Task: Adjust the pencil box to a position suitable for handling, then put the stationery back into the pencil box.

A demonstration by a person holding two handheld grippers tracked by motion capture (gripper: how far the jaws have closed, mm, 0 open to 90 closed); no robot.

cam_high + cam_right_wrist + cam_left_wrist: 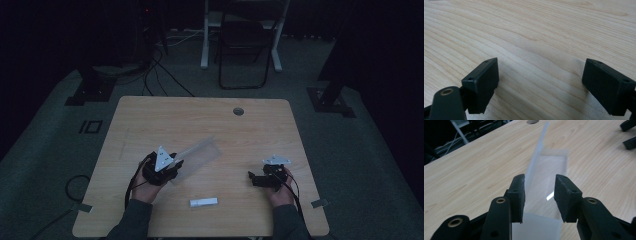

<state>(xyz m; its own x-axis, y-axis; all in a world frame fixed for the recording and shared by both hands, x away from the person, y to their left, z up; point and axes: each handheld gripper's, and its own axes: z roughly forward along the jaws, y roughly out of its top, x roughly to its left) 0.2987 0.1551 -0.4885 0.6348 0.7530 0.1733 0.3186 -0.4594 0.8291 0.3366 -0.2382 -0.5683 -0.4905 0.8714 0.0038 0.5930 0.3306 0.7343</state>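
Left of centre in the high view, the left gripper (pixel 176 165) sits at the near end of a clear plastic box (pixel 200 154), a long translucent case that runs from the gripper up and to the right across the wooden table (pixel 150 120).

In the left gripper view the box (pixel 549 170) stretches away up the frame between the two black jaws. The jaws stand on either side of its near end, the left one hard against the raised thin wall or lid edge, the right one close to the other side. Whether they are actually pinching cannot be read from here; contact on the right pad is unclear.

Right of centre in the high view, the right gripper (pixel 254 179) rests low over bare table, well apart from the box. Its own view shows the jaws spread wide with nothing between them, only wood grain.

A small white stick-like object (pixel 203 202), possibly a tube or marker, lies near the bottom centre of the high view, between the two hands and untouched.

Judgement: the step in hand is securing the box at its near end with the left gripper. Next move likely calls for the left grip to firm up squarely across the box walls, then the right gripper to fetch the white object.
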